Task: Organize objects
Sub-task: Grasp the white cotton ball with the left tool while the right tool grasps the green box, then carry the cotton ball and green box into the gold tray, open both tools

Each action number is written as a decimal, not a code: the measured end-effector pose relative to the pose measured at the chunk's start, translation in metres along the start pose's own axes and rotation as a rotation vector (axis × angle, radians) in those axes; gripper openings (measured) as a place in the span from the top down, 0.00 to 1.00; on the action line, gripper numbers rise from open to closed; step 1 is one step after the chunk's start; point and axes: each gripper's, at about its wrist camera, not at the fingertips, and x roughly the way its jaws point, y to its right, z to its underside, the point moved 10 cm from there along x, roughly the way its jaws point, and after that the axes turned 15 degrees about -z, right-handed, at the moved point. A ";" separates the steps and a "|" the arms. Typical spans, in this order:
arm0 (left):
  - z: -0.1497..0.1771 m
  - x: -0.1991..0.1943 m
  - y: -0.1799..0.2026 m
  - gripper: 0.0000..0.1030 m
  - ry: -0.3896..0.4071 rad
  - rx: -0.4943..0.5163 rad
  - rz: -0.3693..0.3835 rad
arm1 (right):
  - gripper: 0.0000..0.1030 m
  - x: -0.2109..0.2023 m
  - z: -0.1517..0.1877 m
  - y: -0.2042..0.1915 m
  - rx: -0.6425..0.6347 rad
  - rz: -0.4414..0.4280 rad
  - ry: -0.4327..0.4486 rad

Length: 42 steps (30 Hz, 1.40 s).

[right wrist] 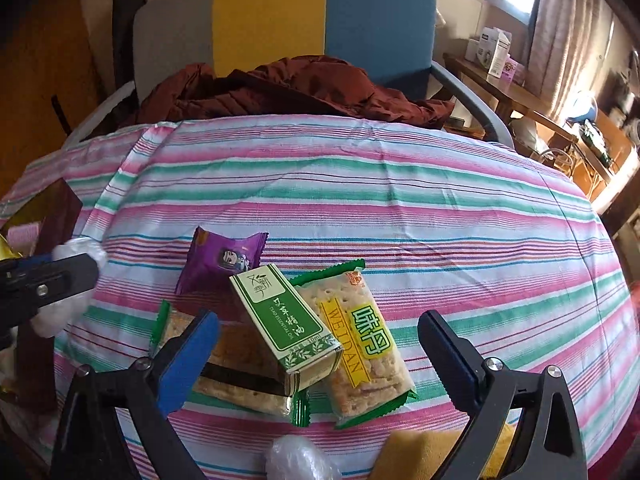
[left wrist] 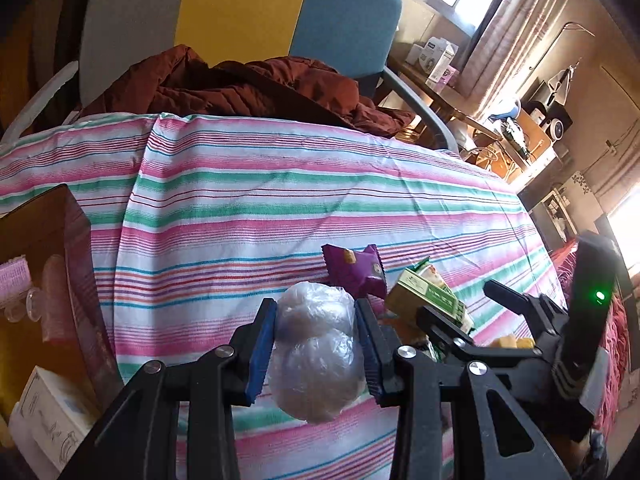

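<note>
Clear plastic-wrapped bundle (left wrist: 316, 350) sits clamped between the left gripper's (left wrist: 316, 344) blue pads, above the striped cloth (left wrist: 280, 200). Right gripper (right wrist: 318, 354) spread wide, empty, over green box (right wrist: 286, 322) beside purple packet (right wrist: 222, 260). Bundle contents indistinct.

You have a clear plastic bag of pale round lumps (left wrist: 316, 350) pinched between the left gripper's (left wrist: 316, 344) blue pads, lifted off the striped cloth (right wrist: 400, 200). On the cloth, toward its near edge, a purple snack packet (right wrist: 222, 260) lies flat. Just nearer, a green-and-white carton (right wrist: 284, 324) rests tilted across two green-edged cracker packets (right wrist: 360, 340), touching both. Another wrapped lump (right wrist: 300, 460) sits at the very near edge.
</note>
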 end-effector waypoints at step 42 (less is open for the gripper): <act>0.066 -0.110 -0.262 0.61 0.151 -0.385 -0.180 | 0.69 -0.052 -0.010 -0.293 -0.260 -0.516 0.061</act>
